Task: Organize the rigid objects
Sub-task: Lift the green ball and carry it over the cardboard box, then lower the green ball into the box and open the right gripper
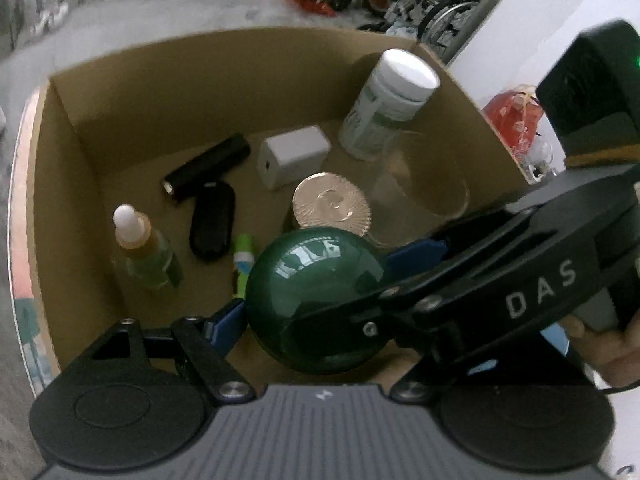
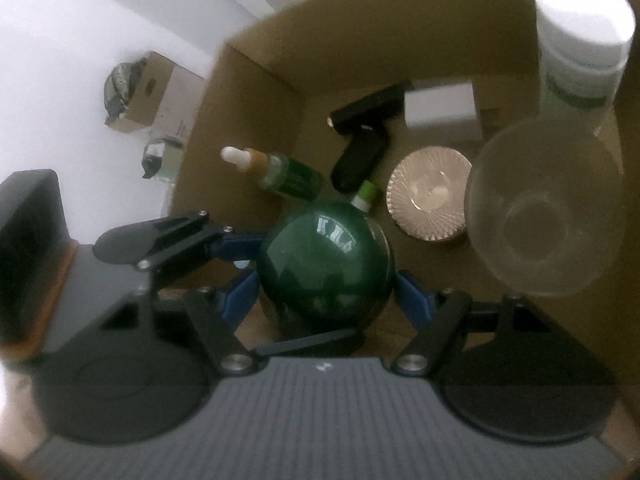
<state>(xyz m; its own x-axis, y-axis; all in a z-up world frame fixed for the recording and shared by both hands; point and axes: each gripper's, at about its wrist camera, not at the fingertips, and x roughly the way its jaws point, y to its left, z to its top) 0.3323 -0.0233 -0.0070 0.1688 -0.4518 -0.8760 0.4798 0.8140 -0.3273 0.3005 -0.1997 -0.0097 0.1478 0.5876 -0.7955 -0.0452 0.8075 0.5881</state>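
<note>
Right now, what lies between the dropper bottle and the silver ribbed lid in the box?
A black oblong case and, nearer the green ball, a small green-capped tube. Both wrist views show them.

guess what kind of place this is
Probably a storage or utility area rather than a tidy home room: bare concrete floor, a wheelchair amid piled clutter, and a cardboard box of odds and ends on a white surface.
</note>
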